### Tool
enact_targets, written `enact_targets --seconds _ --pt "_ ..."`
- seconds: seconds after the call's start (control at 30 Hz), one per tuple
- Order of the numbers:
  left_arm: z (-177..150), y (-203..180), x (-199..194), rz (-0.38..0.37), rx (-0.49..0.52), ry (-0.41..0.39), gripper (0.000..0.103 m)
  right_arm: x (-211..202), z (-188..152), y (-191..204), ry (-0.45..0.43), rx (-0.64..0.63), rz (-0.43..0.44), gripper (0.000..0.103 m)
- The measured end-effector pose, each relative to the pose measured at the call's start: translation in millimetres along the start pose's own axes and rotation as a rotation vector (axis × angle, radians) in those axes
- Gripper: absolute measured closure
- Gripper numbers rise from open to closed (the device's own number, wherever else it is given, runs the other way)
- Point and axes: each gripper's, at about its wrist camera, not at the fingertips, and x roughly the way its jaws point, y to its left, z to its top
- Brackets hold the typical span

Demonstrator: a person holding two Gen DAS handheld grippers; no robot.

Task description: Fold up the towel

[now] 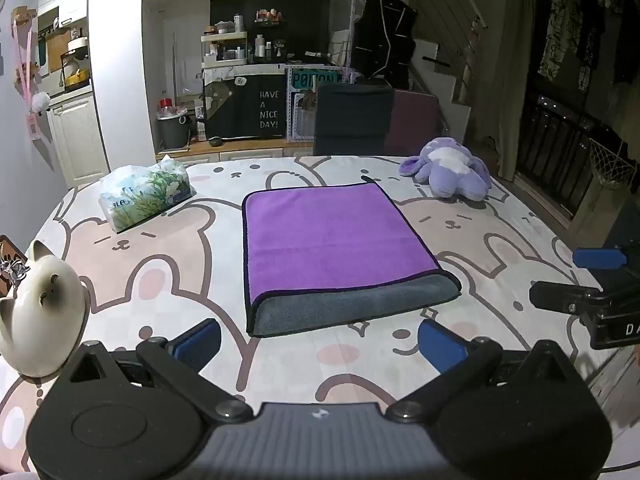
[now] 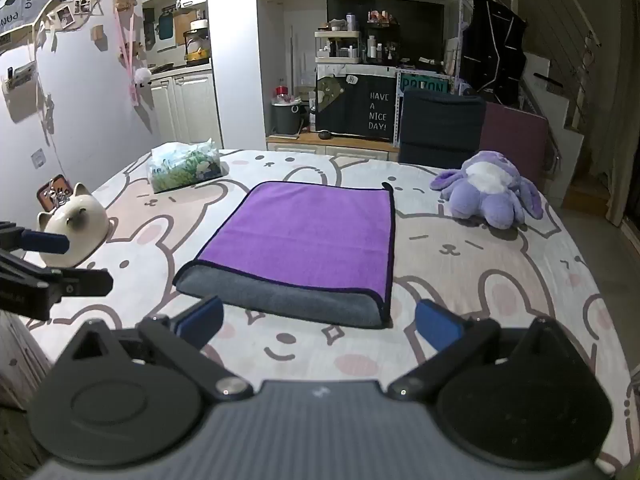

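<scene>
The soft purple towel with a grey underside (image 1: 340,240) lies folded flat in the middle of the bunny-print table cloth (image 1: 160,280). The left gripper (image 1: 318,340) and right gripper (image 2: 318,322) are both wide open, holding nothing, just in front of it.

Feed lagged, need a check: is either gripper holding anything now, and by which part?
Nothing is held. The left gripper and right gripper are both open, short of the towel, which lies folded on the table.

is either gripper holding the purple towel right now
No, the purple and grey towel lies flat on the table, and both grippers' jaws are open, short of it.
</scene>
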Motion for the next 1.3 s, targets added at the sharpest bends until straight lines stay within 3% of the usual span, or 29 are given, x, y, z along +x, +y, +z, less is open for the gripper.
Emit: enact_targets --seconds 1.3 --pt "-2.4 0.4 3.0 -0.003 -0.003 0.010 0.000 1.4 0.7 -0.9 -0.001 -0.004 -0.005 0.000"
